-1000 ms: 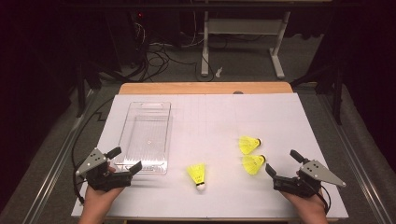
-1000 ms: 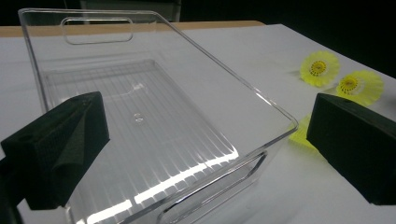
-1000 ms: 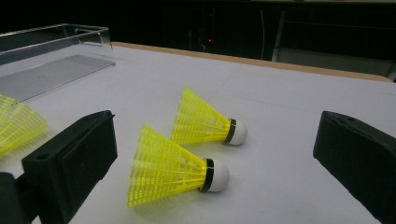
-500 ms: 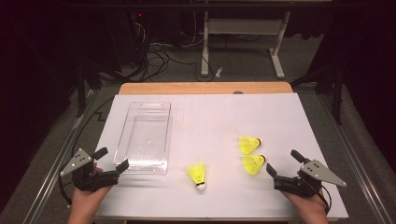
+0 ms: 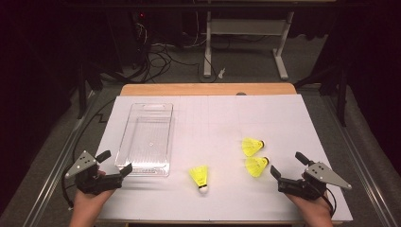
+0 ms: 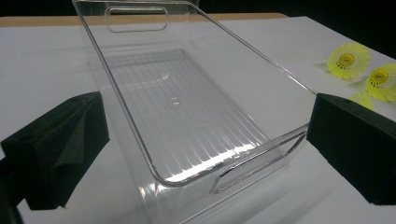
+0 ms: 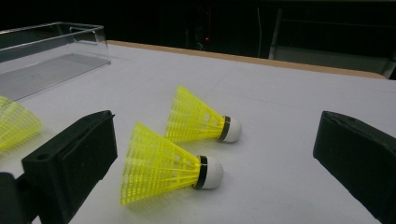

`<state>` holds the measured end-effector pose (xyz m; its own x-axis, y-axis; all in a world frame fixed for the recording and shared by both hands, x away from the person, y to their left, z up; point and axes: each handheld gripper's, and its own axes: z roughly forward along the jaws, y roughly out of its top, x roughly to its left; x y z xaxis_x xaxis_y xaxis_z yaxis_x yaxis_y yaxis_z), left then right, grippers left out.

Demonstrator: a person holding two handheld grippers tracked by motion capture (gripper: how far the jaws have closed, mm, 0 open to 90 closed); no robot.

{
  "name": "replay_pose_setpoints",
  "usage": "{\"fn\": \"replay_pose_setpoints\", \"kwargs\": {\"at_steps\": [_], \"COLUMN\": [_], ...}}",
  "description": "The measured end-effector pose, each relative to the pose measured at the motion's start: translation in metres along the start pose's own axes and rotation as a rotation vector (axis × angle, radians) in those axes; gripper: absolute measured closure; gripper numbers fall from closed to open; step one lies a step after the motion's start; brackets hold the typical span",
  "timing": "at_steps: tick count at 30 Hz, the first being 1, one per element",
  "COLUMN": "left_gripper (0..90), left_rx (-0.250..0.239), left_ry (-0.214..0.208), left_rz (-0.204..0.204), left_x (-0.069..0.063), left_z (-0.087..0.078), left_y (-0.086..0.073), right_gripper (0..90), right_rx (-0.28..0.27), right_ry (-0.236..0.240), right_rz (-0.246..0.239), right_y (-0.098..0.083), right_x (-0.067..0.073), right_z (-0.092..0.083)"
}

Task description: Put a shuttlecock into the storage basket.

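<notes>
I've got a clear rectangular plastic bin [image 5: 145, 139] on the left half of the white-covered bench [image 5: 222, 118], long side running away from me. From the left gripper view its floor is finely ribbed, the walls are glossy and see-through, and a cut-out handle slot sits in each short end; the high view flattens all that to a pale outline. My left gripper [image 5: 112, 166] sits at the bin's near left corner, its black, foam-like fingers [image 6: 65, 144] spread wide, the near end wall between them but not touched.

Three yellow shuttlecocks lie on their sides. Two are close together on the right: the nearer shuttlecock [image 7: 163, 164] and the farther shuttlecock [image 7: 198, 119], each a mesh plastic skirt flaring from a rounded white cork tip with a black band, a detail the right gripper view gives me. The lone shuttlecock [image 5: 200, 176] lies mid-bench, near the front, cork toward me.

My right gripper [image 5: 287, 164] rests just beside the nearer one, fingers [image 7: 74, 161] wide apart, holding nothing.
</notes>
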<state>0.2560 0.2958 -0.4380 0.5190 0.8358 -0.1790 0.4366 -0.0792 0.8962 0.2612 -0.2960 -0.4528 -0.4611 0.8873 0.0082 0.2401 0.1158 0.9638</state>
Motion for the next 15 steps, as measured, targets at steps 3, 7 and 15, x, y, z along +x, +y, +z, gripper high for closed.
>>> {"fn": "replay_pose_setpoints", "kwargs": {"at_steps": [3,7,15], "left_gripper": [0.3,0.3,0.4], "left_rx": [0.01,0.025,0.046], "left_ry": [-0.002,-0.001,-0.011], "left_rz": [0.005,0.004,0.01], "left_x": [-0.0008,-0.0006,-0.0021], "left_z": [0.0015,0.0029,0.0044], "left_y": [0.0,-0.0005,-0.001], "right_gripper": [0.4,0.4,0.4], "right_rx": [0.003,0.004,0.007], "right_ry": [0.0,0.002,0.005], "right_rz": [-0.001,-0.001,-0.003], "right_y": [0.0,-0.0001,-0.0009], "right_x": [0.0007,0.0009,0.0011], "right_z": [0.0004,0.0006,0.0014]}}
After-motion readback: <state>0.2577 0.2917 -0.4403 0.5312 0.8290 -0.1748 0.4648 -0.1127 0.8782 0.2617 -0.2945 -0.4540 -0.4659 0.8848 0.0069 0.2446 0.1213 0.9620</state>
